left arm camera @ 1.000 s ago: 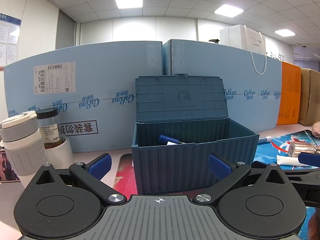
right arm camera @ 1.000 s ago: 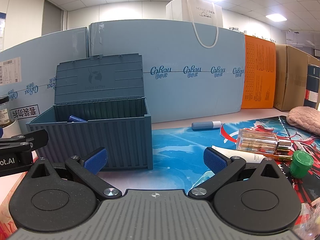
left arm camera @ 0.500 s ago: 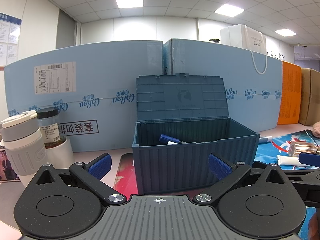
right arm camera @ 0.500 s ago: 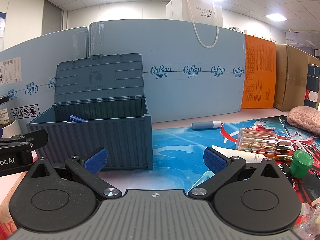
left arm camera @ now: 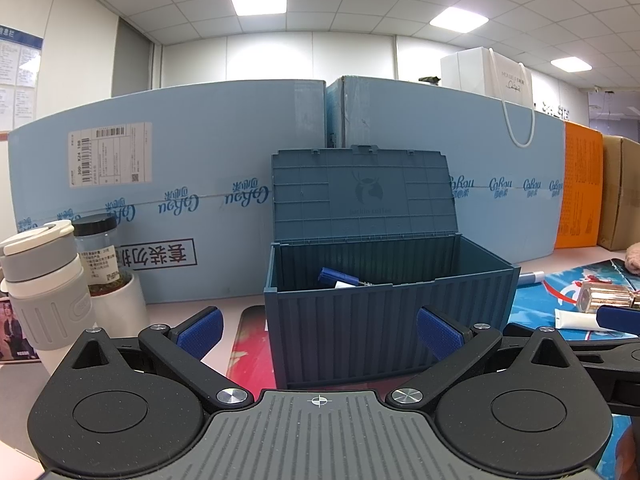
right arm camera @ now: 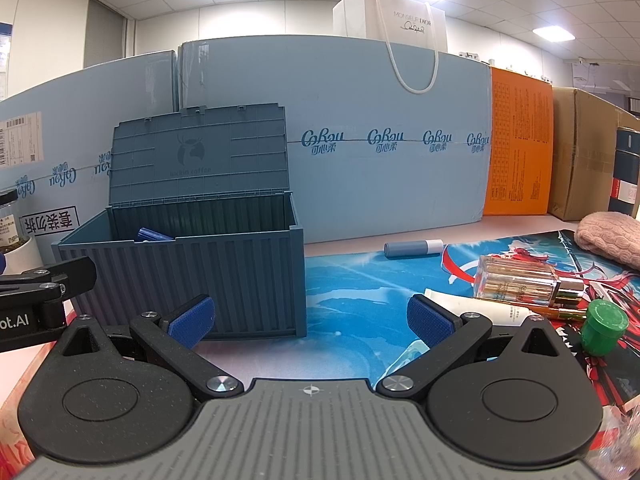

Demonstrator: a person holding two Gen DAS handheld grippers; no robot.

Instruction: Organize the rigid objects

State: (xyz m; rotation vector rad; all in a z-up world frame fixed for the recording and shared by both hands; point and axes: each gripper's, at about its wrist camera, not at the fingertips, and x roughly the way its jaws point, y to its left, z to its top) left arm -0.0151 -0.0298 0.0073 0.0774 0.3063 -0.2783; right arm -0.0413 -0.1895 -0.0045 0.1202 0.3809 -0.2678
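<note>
A dark blue container-style box (left arm camera: 384, 320) stands with its lid up, also in the right wrist view (right arm camera: 188, 276). A blue item (left arm camera: 338, 278) lies inside it. My left gripper (left arm camera: 319, 330) is open and empty, just in front of the box. My right gripper (right arm camera: 310, 319) is open and empty, right of the box over the mat. On the mat lie a glass perfume bottle (right arm camera: 520, 282), a white tube (right arm camera: 480, 309), a green-capped bottle (right arm camera: 604, 322) and a grey-blue stick (right arm camera: 414, 248).
Large light-blue cartons (left arm camera: 200, 208) wall off the back, with orange and brown boxes (right arm camera: 516, 144) to the right. A white-grey cup (left arm camera: 44, 280) and a jar (left arm camera: 98, 252) stand at the left. A pink knitted item (right arm camera: 612, 236) lies at the right.
</note>
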